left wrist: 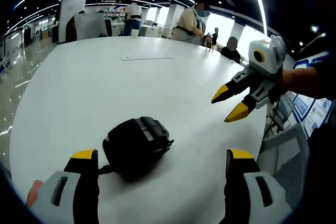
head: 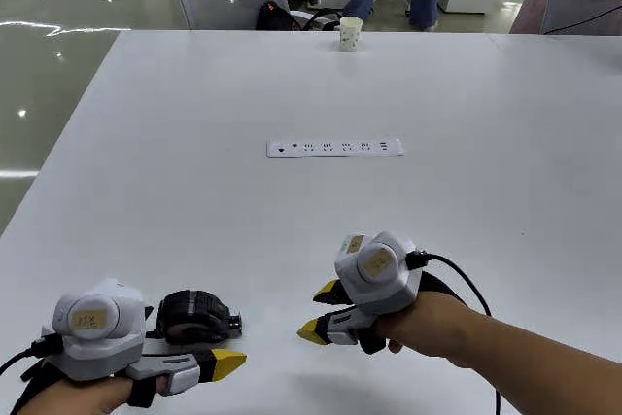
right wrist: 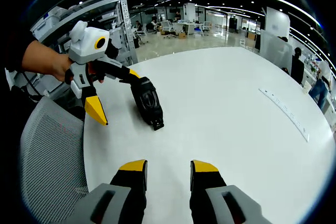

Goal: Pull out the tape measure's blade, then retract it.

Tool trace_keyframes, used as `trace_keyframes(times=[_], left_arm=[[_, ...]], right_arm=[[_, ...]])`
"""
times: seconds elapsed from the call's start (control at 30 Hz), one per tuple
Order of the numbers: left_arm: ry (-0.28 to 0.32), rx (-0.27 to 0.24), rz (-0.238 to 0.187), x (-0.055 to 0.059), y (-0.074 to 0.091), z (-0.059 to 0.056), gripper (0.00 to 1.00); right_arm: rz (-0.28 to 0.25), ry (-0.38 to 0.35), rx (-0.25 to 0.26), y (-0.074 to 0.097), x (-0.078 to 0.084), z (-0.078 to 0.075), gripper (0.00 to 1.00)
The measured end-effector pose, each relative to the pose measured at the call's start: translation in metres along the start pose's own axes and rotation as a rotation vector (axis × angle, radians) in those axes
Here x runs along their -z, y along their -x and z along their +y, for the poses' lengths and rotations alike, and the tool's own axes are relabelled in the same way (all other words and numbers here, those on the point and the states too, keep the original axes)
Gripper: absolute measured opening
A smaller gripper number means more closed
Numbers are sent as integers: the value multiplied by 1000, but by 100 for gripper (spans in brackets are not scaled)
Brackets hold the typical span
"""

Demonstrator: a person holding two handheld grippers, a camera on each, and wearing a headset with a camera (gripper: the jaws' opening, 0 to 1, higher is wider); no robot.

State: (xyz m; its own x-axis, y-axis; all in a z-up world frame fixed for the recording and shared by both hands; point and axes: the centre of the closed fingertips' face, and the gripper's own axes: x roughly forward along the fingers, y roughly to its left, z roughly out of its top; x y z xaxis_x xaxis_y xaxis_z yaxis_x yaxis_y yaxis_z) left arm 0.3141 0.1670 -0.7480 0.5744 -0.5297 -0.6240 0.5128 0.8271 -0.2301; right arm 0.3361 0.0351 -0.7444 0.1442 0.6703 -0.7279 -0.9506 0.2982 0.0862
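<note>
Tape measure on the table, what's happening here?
A person holds a tool in each hand over a white table. The left tool is open, its jaws straddling the black tape measure, which lies on the table close to one jaw and does not look clamped. The right tool is open too, off to the side and apart from it, pointing toward the tape measure. No blade is pulled out yet.
</note>
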Motion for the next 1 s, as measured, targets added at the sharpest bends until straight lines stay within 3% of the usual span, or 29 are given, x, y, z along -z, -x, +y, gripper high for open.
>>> trace_keyframes(times=[0.07, 0.33, 0.63, 0.77, 0.87, 1.0], left_arm=[[-37, -2, 14, 2, 2, 0, 99], [-78, 33, 25, 3, 13, -3, 99], [-84, 27, 21, 6, 27, 5, 99], [-91, 27, 8, 6, 34, 7, 99], [-113, 34, 26, 11, 37, 6, 99], [-98, 37, 35, 15, 43, 9, 99]], right_arm=[[-5, -11, 1, 4, 2, 0, 31], [-24, -31, 3, 18, 17, 2, 42], [-33, -84, 23, 40, 42, -2, 56], [-28, -84, 56, 51, 58, -8, 61], [-39, -88, 86, 60, 66, -16, 64], [-54, -132, 107, 77, 77, -23, 67]])
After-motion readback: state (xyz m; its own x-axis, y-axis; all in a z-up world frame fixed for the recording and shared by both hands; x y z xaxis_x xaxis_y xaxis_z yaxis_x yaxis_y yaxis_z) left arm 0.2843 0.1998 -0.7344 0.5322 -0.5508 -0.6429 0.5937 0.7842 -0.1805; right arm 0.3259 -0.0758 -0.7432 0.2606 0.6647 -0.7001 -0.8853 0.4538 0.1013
